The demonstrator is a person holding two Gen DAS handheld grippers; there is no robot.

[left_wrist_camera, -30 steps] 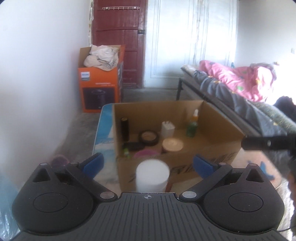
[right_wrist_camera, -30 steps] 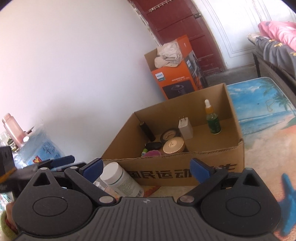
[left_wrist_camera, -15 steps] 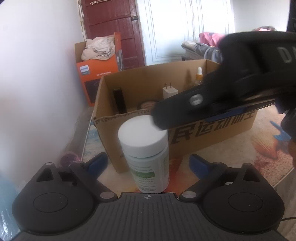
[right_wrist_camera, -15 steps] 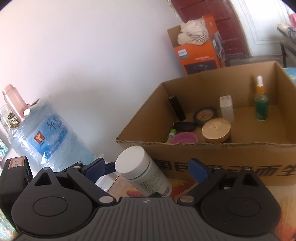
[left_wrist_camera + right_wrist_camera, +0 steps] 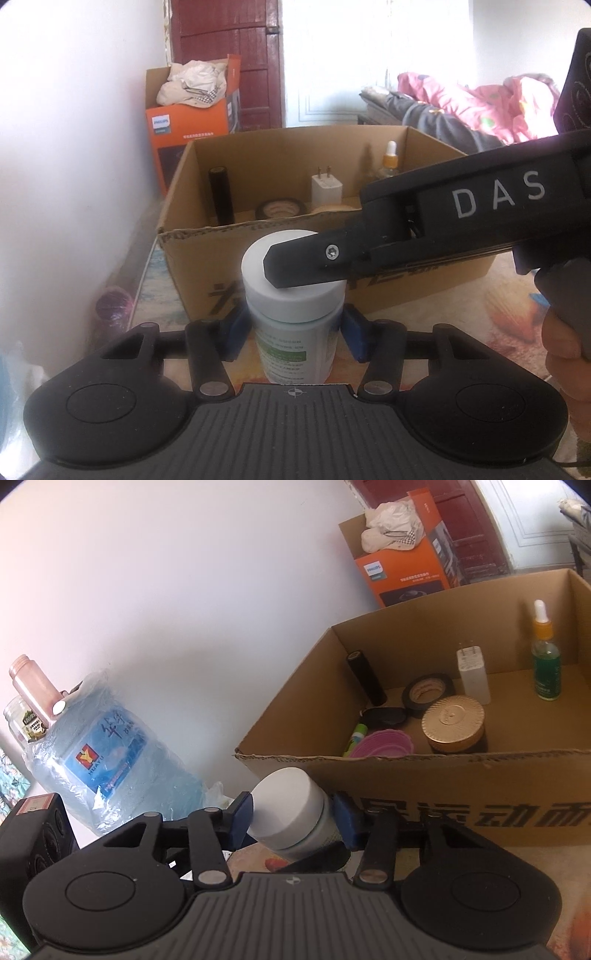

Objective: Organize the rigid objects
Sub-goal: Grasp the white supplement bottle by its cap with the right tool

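Water jug (image 5: 110, 753): standing at the far left against the white wall, wrapped in clear plastic, with a pink bottle (image 5: 35, 686) and a glass jar (image 5: 22, 720) sitting on top of it.
Left tongs (image 5: 293, 332): having just been closing, now pressing their blue pads against both sides of the white bottle's body, below the cap.
White bottle (image 5: 295, 310): standing upright on the printed table (image 5: 461, 325), just in front of the cardboard box's near wall, showing a green label and a wide white cap (image 5: 286, 806).
Right tongs (image 5: 293, 818): also just closed in, coming from the right side, their blue pads sitting against the cap and neck of the same white bottle; one black finger (image 5: 306, 264) is lying across the cap in the left wrist view.
Cardboard box (image 5: 424, 771): sitting open on the table behind the bottle, with black printed characters on its front.
Box contents: a black cylinder (image 5: 365, 677) standing at the left, a tape roll (image 5: 428, 692), a white charger (image 5: 472, 675), a gold-lidded jar (image 5: 452, 720), a pink lid (image 5: 380, 744), and a green dropper bottle (image 5: 545, 657) standing at the right.
Orange box (image 5: 192, 125): standing on the floor beyond, holding crumpled cloth, beside a dark red door (image 5: 225, 33).
Bed (image 5: 480, 107): lying at the far right with a pink blanket.
Hand (image 5: 565, 354): gripping the right tongs' handle at the right edge.
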